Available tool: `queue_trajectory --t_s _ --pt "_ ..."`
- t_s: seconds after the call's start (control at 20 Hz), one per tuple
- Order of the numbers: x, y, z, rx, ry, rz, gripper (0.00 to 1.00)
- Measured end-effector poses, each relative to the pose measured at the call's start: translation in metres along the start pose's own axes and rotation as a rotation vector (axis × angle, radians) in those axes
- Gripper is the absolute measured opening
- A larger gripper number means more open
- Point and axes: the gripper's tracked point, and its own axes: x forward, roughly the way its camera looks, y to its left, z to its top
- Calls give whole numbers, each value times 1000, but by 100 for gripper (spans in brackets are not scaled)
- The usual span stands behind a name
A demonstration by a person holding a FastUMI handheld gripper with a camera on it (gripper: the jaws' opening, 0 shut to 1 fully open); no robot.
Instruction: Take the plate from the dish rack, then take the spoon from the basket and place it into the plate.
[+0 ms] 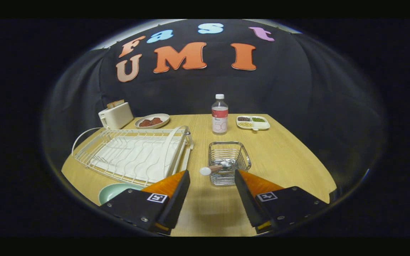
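A white wire dish rack [133, 156] stands on the wooden table [283, 156], left of the fingers and beyond them. A pale green plate [114, 192] lies on the table just in front of the rack, partly hidden behind the left finger. A small wire basket [229, 161] sits just ahead of the fingers. The spoon [215, 168] rests in it, its wooden handle with a white end poking out over the basket's left rim. My gripper [212, 179] is open, with nothing between its fingers, a little short of the basket.
A clear bottle [220, 114] stands beyond the basket. At the table's far side are a toaster [116, 115], an oval dish holding red pieces [152, 121] and a divided tray of beans [253, 122]. Bare table lies to the basket's right.
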Motion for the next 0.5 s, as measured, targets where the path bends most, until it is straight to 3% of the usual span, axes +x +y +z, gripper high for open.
queue_trajectory --t_s 0.15,0.4,0.5 --pt "10 -4 3 -38 -15 -19 64" --pt "15 -4 3 -31 -4 5 29" --pt "14 -11 5 -15 -5 -13 19"
